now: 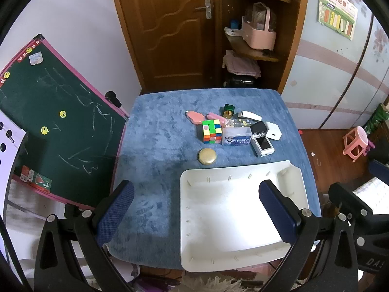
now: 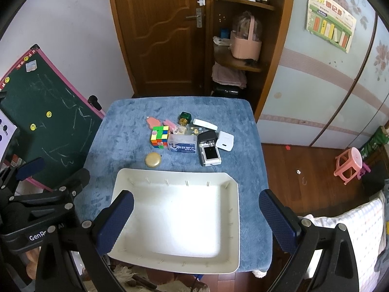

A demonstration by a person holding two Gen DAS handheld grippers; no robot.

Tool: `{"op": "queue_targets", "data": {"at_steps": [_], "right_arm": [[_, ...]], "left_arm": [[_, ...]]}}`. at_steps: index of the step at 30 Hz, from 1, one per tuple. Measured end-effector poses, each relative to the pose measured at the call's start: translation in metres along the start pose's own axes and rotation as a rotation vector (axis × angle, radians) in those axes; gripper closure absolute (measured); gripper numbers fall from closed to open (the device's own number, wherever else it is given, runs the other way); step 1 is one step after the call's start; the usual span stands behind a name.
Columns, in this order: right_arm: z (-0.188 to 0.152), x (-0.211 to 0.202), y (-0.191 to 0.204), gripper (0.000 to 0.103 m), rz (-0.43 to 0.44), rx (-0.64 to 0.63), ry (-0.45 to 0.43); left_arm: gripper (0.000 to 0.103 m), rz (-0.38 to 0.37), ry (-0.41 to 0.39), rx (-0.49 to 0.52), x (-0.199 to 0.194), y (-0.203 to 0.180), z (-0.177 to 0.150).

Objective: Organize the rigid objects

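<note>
A white tray (image 1: 295,177) (image 2: 234,219) lies empty at the near edge of the blue-covered table (image 1: 158,126) (image 2: 116,126). Behind it is a cluster: a colour cube (image 1: 212,131) (image 2: 159,136), a clear plastic box (image 1: 236,136) (image 2: 182,143), a gold round tin (image 1: 207,156) (image 2: 152,159), a phone (image 1: 263,143) (image 2: 210,154), a white charger (image 1: 273,130) (image 2: 225,140), a black case (image 1: 258,127) (image 2: 206,136), a green box (image 1: 229,110) (image 2: 184,118), pink items (image 1: 194,116) (image 2: 153,122). My left gripper (image 1: 195,215) and right gripper (image 2: 195,219) are open, empty, above the tray's near side.
A green chalkboard (image 1: 56,124) (image 2: 48,116) leans left of the table. A wooden door (image 1: 167,29) and shelves (image 1: 252,48) stand behind. A pink stool (image 2: 349,165) sits on the wooden floor at right. A wardrobe (image 2: 328,73) stands at right.
</note>
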State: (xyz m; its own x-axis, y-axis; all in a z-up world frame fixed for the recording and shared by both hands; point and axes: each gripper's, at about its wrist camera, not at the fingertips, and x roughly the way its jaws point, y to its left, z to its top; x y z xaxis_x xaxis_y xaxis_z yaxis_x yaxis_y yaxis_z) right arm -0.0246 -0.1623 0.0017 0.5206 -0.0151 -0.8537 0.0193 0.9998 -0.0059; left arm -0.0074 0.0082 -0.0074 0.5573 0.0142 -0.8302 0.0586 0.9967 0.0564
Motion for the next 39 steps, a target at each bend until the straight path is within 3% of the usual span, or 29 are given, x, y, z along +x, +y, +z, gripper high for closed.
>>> {"op": "queue_targets", "data": {"at_steps": [13,18,25,31,39], "right_arm": [[0.006,-0.012,-0.023,0.000,0.060,0.003,-0.050],[0.014,-0.010,-0.044,0.000,0.105,0.011,-0.071],[0.042,0.005,-0.070,0.000,0.167,0.031,-0.067],[0.069,0.036,-0.083,0.000,0.162,0.029,-0.029],[0.093,0.112,-0.094,0.001,0.117,0.026,0.086]], "left_arm": [[0.001,0.013,0.008,-0.027,-0.006,-0.007,0.007],[0.001,0.002,0.023,-0.108,-0.008,0.005,0.024],[0.001,0.049,0.015,-0.188,-0.008,0.020,0.045],[0.001,0.083,0.057,-0.161,0.016,0.018,0.059],[0.001,0.050,0.186,-0.081,0.094,-0.001,0.075]]}}
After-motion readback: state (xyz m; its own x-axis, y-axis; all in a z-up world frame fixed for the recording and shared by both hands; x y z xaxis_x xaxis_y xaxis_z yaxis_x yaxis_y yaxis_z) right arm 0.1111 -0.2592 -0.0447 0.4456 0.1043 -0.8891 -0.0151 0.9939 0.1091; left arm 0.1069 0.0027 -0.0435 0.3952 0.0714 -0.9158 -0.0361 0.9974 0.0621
